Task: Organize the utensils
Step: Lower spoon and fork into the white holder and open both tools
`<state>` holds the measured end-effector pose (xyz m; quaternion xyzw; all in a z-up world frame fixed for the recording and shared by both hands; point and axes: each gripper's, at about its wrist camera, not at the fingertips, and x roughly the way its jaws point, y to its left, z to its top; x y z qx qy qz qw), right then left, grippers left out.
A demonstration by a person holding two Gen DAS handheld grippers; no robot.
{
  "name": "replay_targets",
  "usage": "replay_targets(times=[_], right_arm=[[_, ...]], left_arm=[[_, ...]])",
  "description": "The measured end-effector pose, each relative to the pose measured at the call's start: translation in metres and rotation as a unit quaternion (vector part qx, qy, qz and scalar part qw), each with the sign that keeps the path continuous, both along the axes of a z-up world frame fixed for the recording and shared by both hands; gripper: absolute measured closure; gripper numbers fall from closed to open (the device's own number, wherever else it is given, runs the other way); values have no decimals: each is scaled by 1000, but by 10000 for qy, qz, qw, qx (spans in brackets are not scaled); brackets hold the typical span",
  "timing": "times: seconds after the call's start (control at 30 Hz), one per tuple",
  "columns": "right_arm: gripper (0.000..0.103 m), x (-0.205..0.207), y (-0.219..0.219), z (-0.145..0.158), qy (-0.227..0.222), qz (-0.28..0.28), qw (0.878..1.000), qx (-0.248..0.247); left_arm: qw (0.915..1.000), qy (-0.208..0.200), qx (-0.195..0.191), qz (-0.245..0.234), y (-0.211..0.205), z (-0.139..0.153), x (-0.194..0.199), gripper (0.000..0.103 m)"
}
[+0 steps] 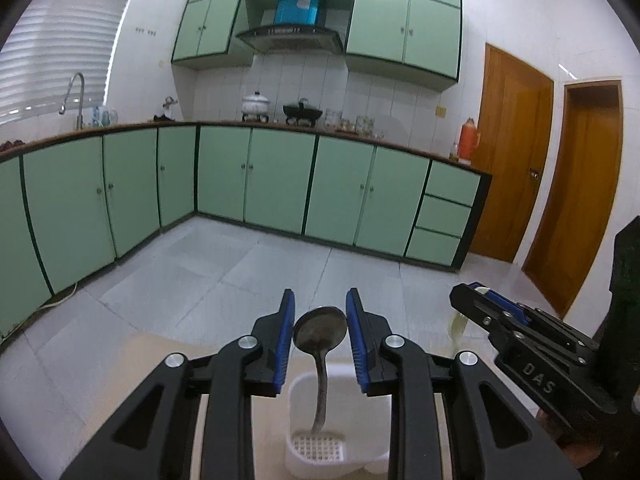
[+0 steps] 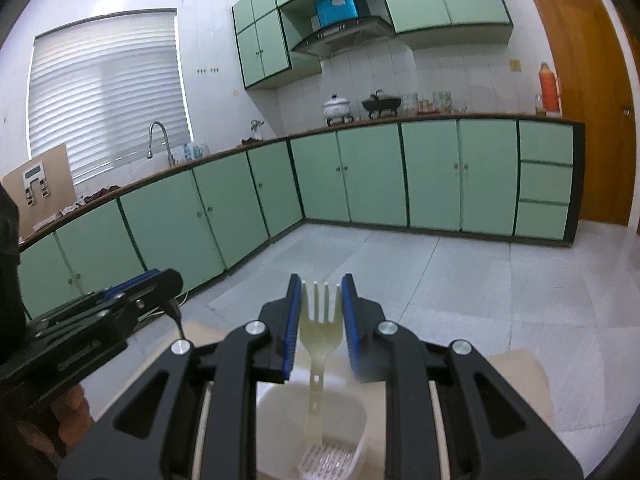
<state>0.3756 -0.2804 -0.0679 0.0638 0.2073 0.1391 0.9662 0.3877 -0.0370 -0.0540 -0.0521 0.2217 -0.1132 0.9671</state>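
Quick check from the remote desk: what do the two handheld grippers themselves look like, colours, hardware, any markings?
Both are matte black linkage frames with cut-out arms and silver round pivot bolts. The left gripper and the right gripper each carry two ribbed blue pads on the inner faces of their fingers. Seen side-on from the left wrist view, the right gripper's body bears the raised letters "DAS" and small silver screws.

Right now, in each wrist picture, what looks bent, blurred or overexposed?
Left wrist view: the fisheye bows the green cabinets and darkens the corners; the window blinds glare white; the metal spoon is fairly sharp, the white holder below it soft. Right wrist view: same bowing; the blinds glare; the plastic fork is pale and slightly blurred.
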Motion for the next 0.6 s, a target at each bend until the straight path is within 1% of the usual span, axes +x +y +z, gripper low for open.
replay_targets(times=[0.07, 0.17, 0.23, 0.27, 0.3, 0.33, 0.37, 0.4, 0.43, 0.47, 0.5, 0.57, 0.6], right_arm=[[80, -4, 2, -5, 76, 41, 10000, -22], [78, -11, 5, -8, 135, 49, 9998, -101], [76, -16, 3, -6, 154, 19, 9999, -63], [71, -20, 2, -4, 149, -12, 9999, -31], [67, -23, 1, -2, 134, -46, 9999, -12], [61, -30, -1, 0, 110, -101, 9999, -4], [57, -36, -3, 3, 88, -137, 9999, -4], [54, -41, -6, 4, 79, -168, 9998, -8], [45, -52, -7, 5, 78, -242, 9997, -17], [41, -62, -10, 6, 70, -293, 9995, -7], [39, -69, -12, 5, 70, -323, 9995, -7], [32, -92, -14, 2, 145, -427, 9990, -80], [30, -99, -15, 0, 169, -450, 9988, -83]], left_arm=[[10000, 68, -9, 17, 2, -5, -2, 76], [10000, 75, 18, 25, 3, -6, -6, 69], [10000, 79, 30, 34, 4, -5, -11, 68], [10000, 79, 30, 41, 4, -3, -13, 65], [10000, 75, 36, 55, 5, -2, -16, 59], [9999, 59, 53, 80, 6, 0, -21, 56], [9999, 36, 78, 99, 7, 2, -26, 50], [9999, 11, 99, 109, 9, 3, -32, 45], [9998, -7, 128, 129, 11, 5, -40, 43], [9998, -2, 140, 149, 13, 5, -47, 38], [9998, 21, 130, 173, 15, 5, -54, 34], [9997, 128, 103, 199, 19, 2, -73, 30], [9996, 180, 114, 204, 21, -1, -81, 28]])
